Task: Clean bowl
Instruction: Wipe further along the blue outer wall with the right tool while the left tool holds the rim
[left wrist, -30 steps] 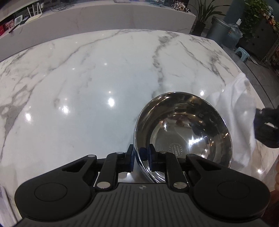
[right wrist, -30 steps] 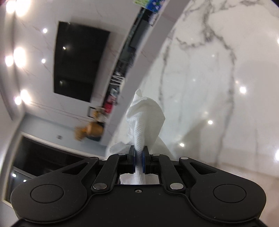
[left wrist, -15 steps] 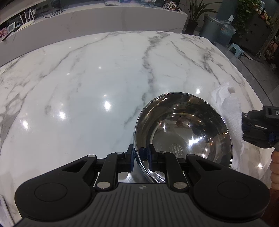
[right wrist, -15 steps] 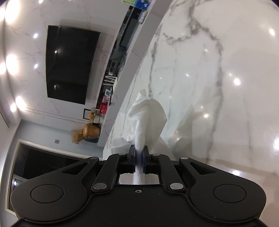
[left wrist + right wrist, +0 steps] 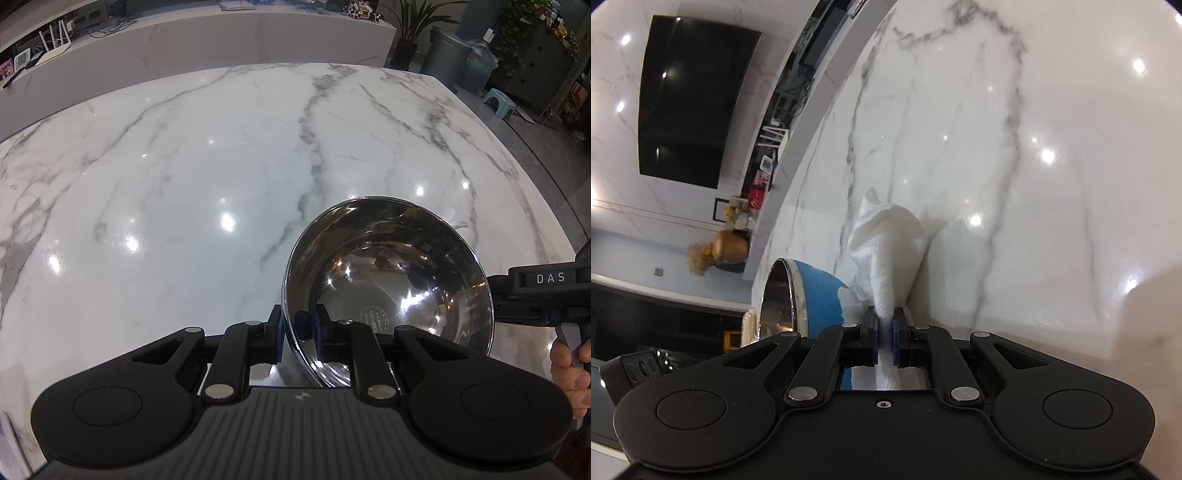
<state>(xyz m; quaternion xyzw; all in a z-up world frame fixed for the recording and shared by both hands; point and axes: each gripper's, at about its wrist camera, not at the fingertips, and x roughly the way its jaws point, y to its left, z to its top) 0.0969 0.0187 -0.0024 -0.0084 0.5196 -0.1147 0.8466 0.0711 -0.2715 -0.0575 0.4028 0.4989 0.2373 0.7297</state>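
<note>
A steel bowl [image 5: 388,280] with a shiny inside and a blue outside is tilted above the marble table. My left gripper [image 5: 298,332] is shut on its near rim, one finger inside and one outside. In the right wrist view the bowl [image 5: 801,299] shows at the lower left. My right gripper [image 5: 884,326] is shut on a white paper towel [image 5: 890,251] that sticks up from the pads, just right of the bowl's blue wall. In the left wrist view the right gripper's body [image 5: 543,295] is at the bowl's right rim; the towel is mostly hidden there.
The white marble table [image 5: 221,166] spreads ahead and left, with its right edge [image 5: 546,199] close to the bowl. A grey bin [image 5: 447,55], a plant and a small blue stool [image 5: 500,101] stand on the floor beyond.
My right gripper has moved in to the bowl's right side with the towel, so the bowl now shows in its view. The towel has gone behind the bowl in the left view.
</note>
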